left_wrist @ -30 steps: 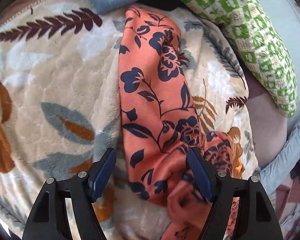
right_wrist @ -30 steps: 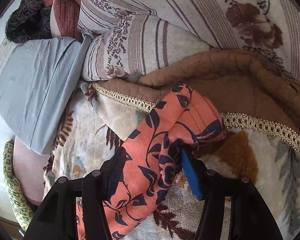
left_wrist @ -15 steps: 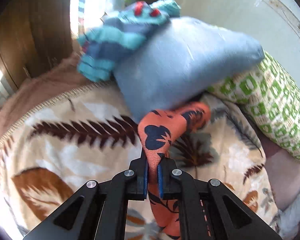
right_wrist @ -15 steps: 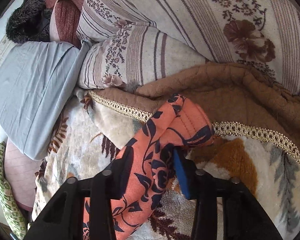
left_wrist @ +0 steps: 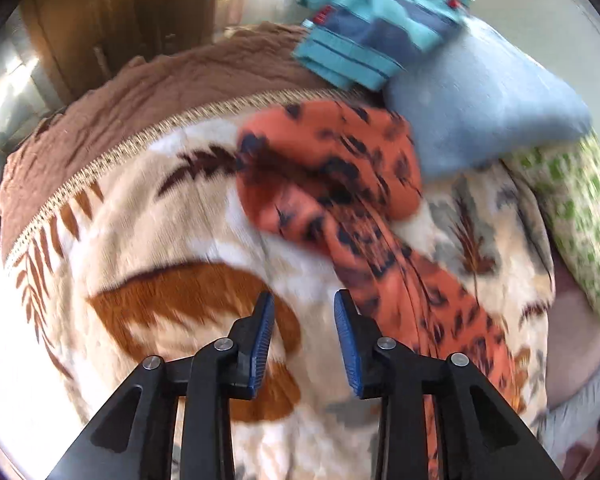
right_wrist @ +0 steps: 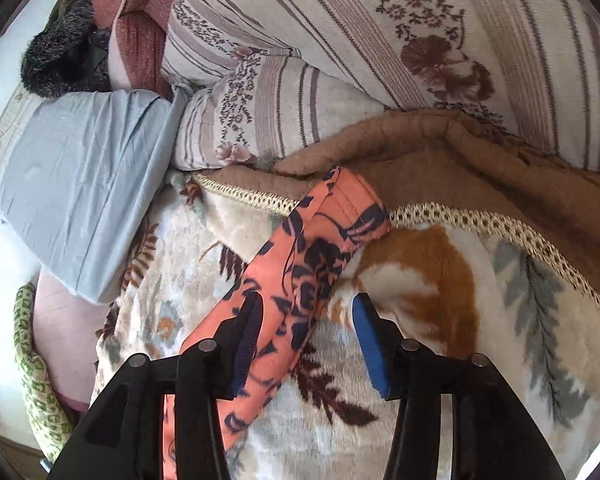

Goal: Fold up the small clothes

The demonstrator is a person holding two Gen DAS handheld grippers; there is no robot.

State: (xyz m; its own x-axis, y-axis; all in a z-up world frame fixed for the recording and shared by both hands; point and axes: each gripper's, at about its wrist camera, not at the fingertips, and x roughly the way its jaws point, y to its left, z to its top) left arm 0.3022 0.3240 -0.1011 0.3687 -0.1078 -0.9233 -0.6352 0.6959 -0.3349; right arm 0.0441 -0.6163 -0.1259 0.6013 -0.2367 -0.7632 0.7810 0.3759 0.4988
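Now the left gripper (left_wrist: 302,328) has let go: half a second ago it was pinched on the orange floral garment (left_wrist: 340,184), and its jaws stand apart over the leaf-print blanket (left_wrist: 148,240), the cloth dropped in a bunched fold beside the blue pillow (left_wrist: 484,120). Across the bed the right gripper (right_wrist: 306,332) has widened too, jaws open astride the garment's other end, so this fold looks laid, though lumpy.
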